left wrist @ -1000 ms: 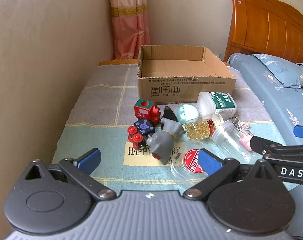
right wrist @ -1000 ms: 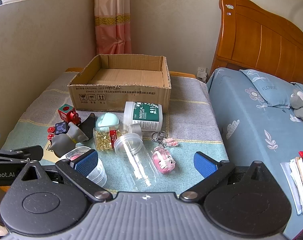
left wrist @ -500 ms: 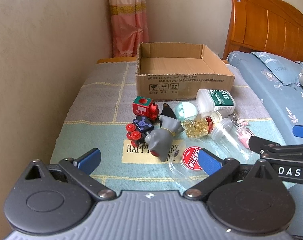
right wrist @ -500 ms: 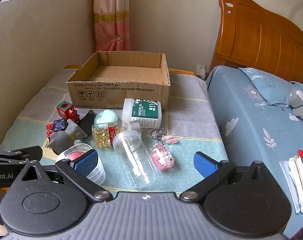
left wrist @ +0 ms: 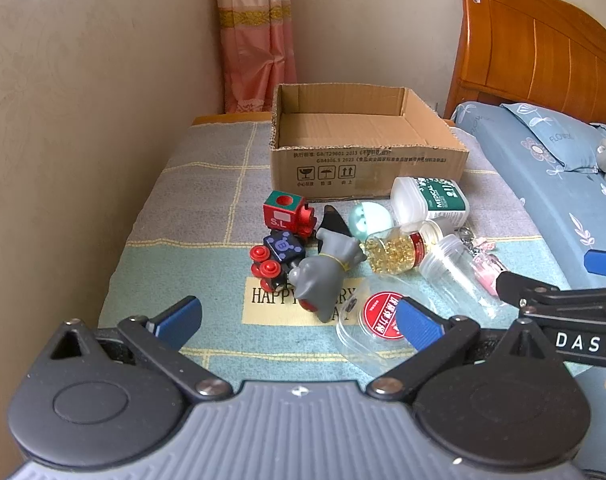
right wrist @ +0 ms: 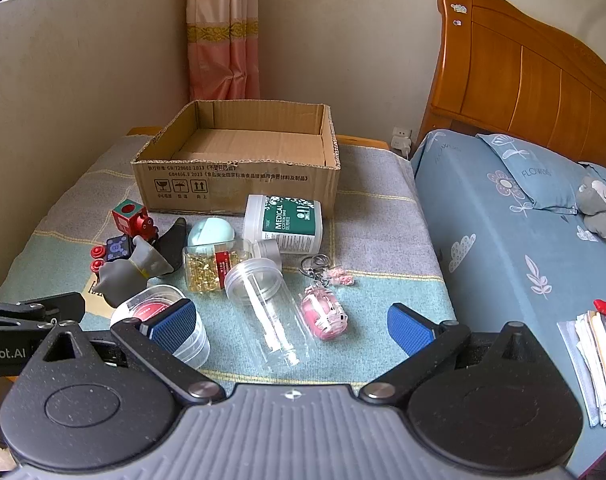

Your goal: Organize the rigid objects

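Observation:
An open empty cardboard box point(left wrist: 367, 160) point(right wrist: 239, 172) stands at the back of the cloth-covered table. In front of it lie a red toy train point(left wrist: 289, 216), a grey toy figure point(left wrist: 323, 276), a mint round object point(left wrist: 369, 218), a jar of yellow capsules point(left wrist: 395, 252), a white "MEDICAL" bottle point(right wrist: 285, 222), a clear jar point(right wrist: 267, 312), a round clear tub with a red label point(left wrist: 377, 320) and a pink keychain point(right wrist: 323, 312). My left gripper point(left wrist: 299, 320) is open and empty, near the grey figure. My right gripper point(right wrist: 291, 324) is open and empty, around the clear jar's base.
A wall runs along the table's left side point(left wrist: 83, 140). A bed with blue bedding point(right wrist: 523, 240) and a wooden headboard point(right wrist: 535, 72) is to the right. Papers point(right wrist: 595, 360) lie on the bed's near corner. A curtain point(right wrist: 223, 32) hangs behind the box.
Both grippers have drifted slightly back and up; the objects sit a little farther away in both views. Nothing on the table has moved.

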